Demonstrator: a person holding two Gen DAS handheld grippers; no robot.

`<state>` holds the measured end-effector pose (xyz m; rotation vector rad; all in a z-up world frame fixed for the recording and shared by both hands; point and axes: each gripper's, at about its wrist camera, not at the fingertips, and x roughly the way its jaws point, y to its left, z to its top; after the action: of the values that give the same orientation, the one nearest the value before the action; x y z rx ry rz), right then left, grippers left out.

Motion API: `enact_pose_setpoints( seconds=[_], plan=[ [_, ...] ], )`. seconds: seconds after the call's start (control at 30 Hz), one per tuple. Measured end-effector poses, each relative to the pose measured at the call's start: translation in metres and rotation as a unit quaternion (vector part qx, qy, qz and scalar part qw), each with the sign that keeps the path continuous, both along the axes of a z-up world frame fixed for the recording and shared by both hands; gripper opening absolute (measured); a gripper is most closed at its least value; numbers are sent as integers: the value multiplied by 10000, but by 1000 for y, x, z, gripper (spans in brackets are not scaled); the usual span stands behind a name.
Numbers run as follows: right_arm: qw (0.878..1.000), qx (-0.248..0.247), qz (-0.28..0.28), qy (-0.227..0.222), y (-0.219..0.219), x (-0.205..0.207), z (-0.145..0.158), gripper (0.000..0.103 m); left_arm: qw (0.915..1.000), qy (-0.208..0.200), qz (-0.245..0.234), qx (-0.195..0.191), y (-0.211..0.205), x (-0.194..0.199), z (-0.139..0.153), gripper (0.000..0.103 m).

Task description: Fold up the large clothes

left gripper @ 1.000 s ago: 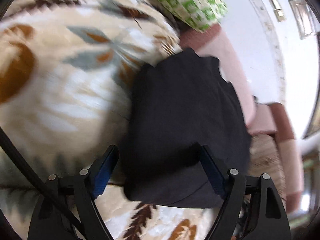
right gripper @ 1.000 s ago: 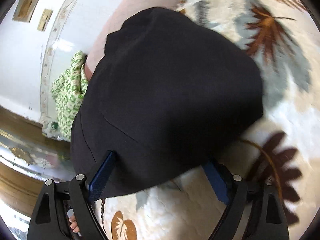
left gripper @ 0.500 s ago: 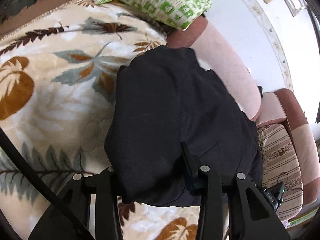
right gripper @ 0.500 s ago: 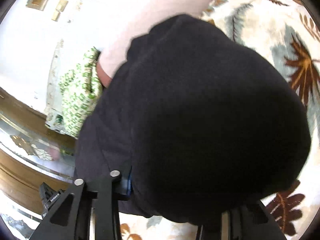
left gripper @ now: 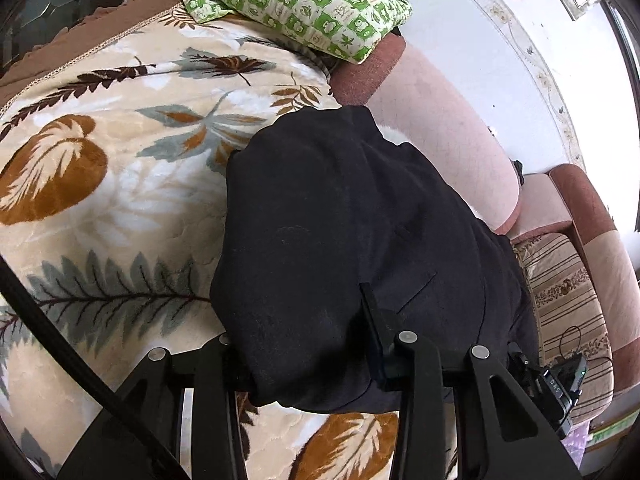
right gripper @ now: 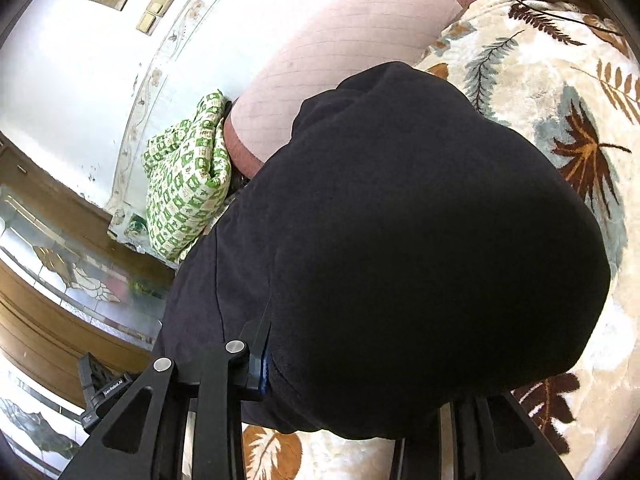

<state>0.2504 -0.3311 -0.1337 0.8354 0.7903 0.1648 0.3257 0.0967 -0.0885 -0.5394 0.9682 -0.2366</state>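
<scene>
The black garment (left gripper: pixel 352 248) is a thick folded bundle lying on the leaf-print blanket (left gripper: pixel 112 184), its near edge bunched between your left gripper (left gripper: pixel 304 344)'s fingers, which are clamped onto that cloth. On the other side, your right gripper (right gripper: pixel 352 376) also pinches the bundle's near edge; one finger (right gripper: pixel 256 344) shows pressed into the fabric, the other is hidden under the cloth, so that hold reads as clenched, though I judge that from the bulge alone.

The risk is that each pinch catches only the upper layers. If so, lifting would let the lower layers sag and the fold open. Pulling the two sides unevenly would skew the bundle. Beyond the fingers the garment reaches the pink sofa back (left gripper: pixel 440 128) near the green pillow (left gripper: pixel 296 4); pushing forward could rumple it there.
</scene>
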Motion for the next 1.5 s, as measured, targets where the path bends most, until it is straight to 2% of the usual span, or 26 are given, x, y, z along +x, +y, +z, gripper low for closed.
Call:
enact_pose_setpoints(
  seconds=[0.1,0.23,0.33,0.5,0.63,0.87,0.93,1.03,1.13,1.23,1.27,1.33,1.43,1.5],
  plan=[
    [9999,61,-25,86,-10,-5,-6,39,10000,36,3,53,-1,-1,-3,37],
    [9997,-148,59,191,-9,-4,-10,39,9998,68,-18,191,-3,-4,-6,38],
    [9992,-225,136,308,-9,-7,-15,39,9997,200,-28,135,0,-4,-12,39],
    [9986,49,155,504,-16,-11,-29,43,9991,403,37,-85,9,-4,-20,42],
    [9982,-221,214,508,-12,-14,-25,45,9988,429,91,-209,17,-8,-20,42],
    [9966,-587,153,566,-13,-22,-15,45,9995,201,215,-111,27,-18,-7,42],
    [9967,-496,79,638,-19,-25,-14,45,9993,155,311,-115,32,-19,-4,41],
    [9963,-60,-132,850,-38,-33,-20,46,9983,78,568,-48,43,-21,-1,42],
    [9929,326,-459,1051,-57,-45,-27,47,9956,-169,888,230,51,-23,8,42],
    [9897,345,-898,1058,-73,-59,-23,50,9930,-395,1018,450,49,-25,17,53],
    [9892,255,-1030,1014,-76,-64,-19,50,9925,-437,1019,507,46,-25,18,56],
    [9858,-209,-1402,900,-81,-73,-7,52,9918,-501,934,708,35,-23,19,57],
    [9669,-1411,-2067,493,-78,-84,24,52,9910,-518,712,1011,16,-20,16,59],
    [9621,-1781,-2061,110,-67,-85,39,52,9899,-521,577,1184,5,-18,14,62]
  ],
)
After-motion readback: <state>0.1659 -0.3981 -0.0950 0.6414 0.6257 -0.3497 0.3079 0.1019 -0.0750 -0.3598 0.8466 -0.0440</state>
